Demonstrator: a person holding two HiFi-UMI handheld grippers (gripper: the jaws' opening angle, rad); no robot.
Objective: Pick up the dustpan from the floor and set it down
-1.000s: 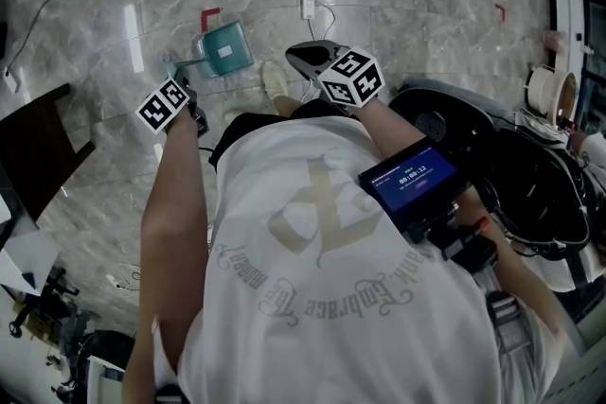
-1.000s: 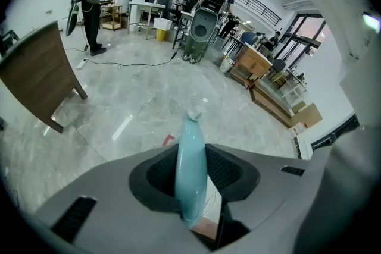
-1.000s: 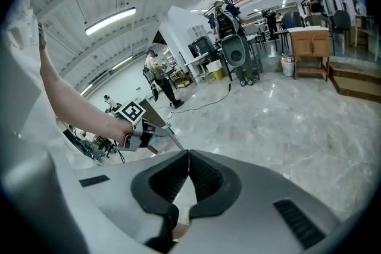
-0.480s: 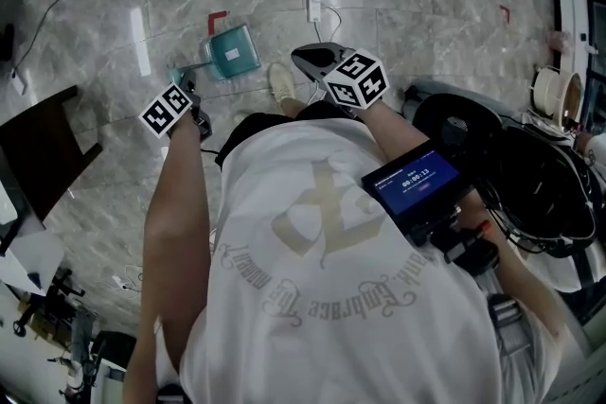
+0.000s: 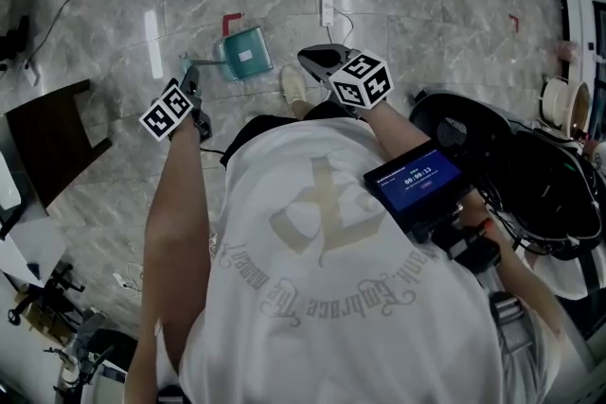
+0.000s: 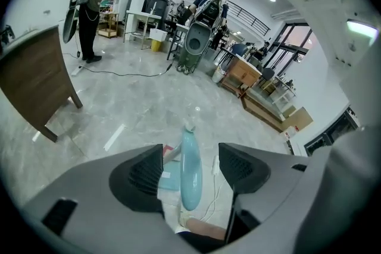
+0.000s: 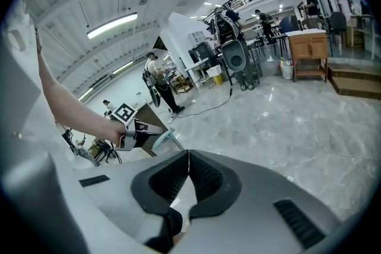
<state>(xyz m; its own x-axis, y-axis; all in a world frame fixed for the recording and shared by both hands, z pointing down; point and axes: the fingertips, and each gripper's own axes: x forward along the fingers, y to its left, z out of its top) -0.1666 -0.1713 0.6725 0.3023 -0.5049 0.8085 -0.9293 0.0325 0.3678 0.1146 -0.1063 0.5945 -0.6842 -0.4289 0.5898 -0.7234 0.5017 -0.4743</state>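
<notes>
Left fingers point(image 6: 140, 172) just opened wide, dustpan handle point(image 6: 189, 178) loose between | right fingers point(image 7: 211, 178) closed together, empty

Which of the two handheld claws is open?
The left gripper: its jaws have just been opening, the pale teal plastic dustpan handle between them, ungripped. The right gripper is shut.

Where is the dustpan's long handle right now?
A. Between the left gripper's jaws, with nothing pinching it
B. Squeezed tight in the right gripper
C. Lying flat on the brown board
A: the pale blue handle stands in the gap of the left gripper, whose jaws have just been opening and sit apart from it on both sides.
</notes>
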